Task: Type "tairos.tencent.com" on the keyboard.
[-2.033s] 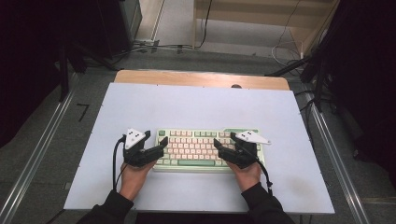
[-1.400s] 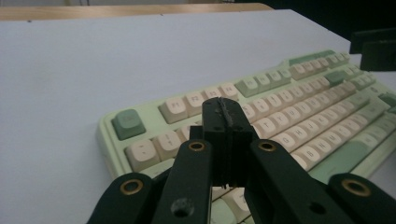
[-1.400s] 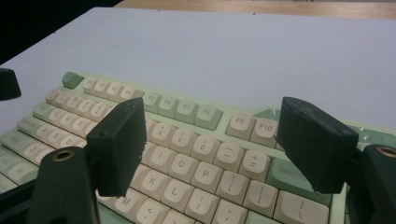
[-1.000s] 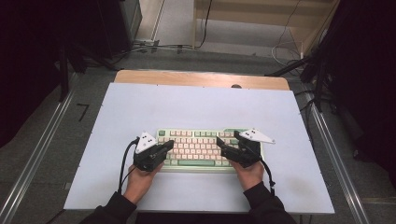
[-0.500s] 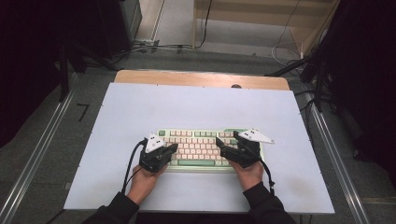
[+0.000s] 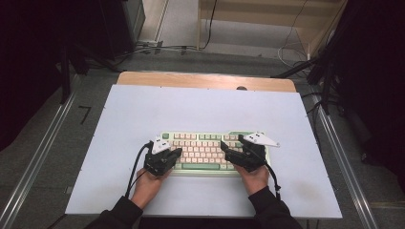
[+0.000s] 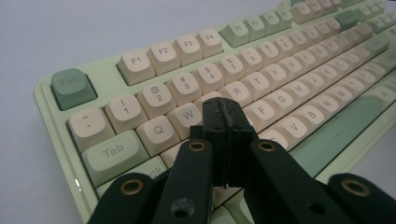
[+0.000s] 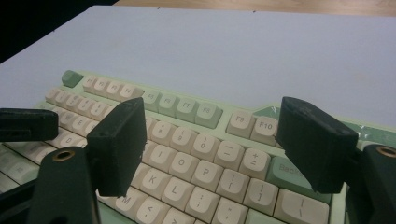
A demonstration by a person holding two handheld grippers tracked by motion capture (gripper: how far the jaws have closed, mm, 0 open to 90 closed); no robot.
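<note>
Two grippers over the keyboard [image 6: 210,151] near the table's [image 6: 143,105] front edge: left gripper [image 7: 223,122], jaws closed, should press straight down on one key; right gripper [image 8: 219,149] hovers open.

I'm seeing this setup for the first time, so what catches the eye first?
A pale green keyboard with cream keys lies near the front of the white table. The left gripper, its jaws shut together, points down over the keys near E and D. The right gripper hovers open over the keyboard's right half.
</note>
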